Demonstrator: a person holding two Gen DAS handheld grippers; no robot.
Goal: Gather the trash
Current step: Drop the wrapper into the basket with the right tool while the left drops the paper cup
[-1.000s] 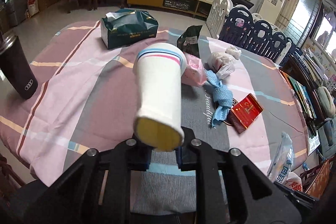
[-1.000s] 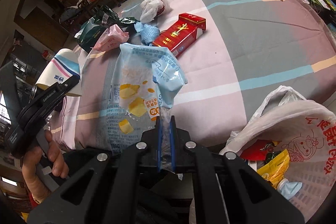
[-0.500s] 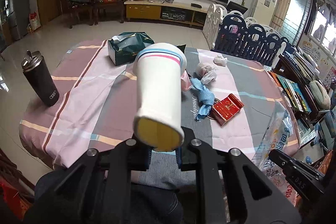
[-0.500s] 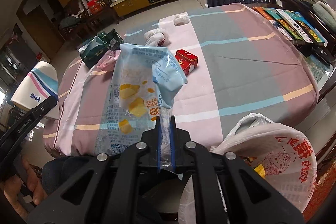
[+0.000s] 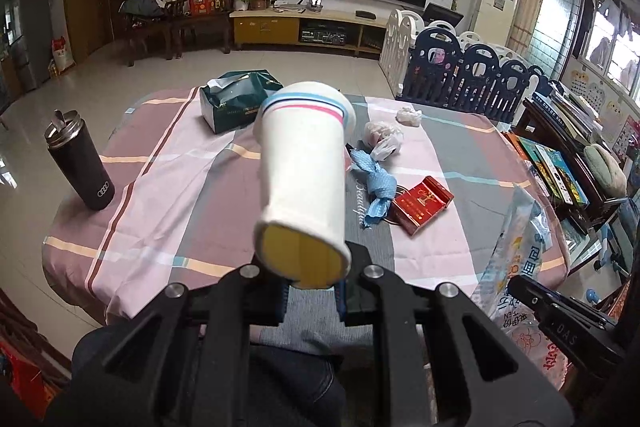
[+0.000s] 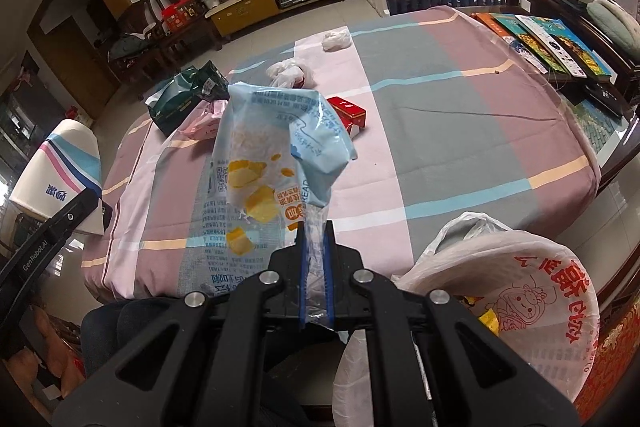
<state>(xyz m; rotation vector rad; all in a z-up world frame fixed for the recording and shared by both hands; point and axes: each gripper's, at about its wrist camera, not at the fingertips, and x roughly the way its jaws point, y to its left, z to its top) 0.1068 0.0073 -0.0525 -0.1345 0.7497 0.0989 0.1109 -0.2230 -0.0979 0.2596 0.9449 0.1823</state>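
Pink-and-grey striped tablecloth (image 5: 168,187) in a tiled living room; left hand-held gripper (image 5: 311,297) pinching a paper cup (image 5: 302,183), right hand-held gripper (image 6: 315,279) a snack wrapper (image 6: 272,155).

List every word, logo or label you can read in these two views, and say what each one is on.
"GenRobot.AI": arm of the left tongs.
"READ": blue wrapper; its other print is too garbled to read.
"Beauty", roughly: grey stripe of the tablecloth.
Four-ring logo: black flask.
Red characters: white bag, mirrored, unreadable.
Red box and paper cup: print too blurred.

Bright daylight from windows (image 5: 612,39); sharp focus; fisheye bending, dark corners.
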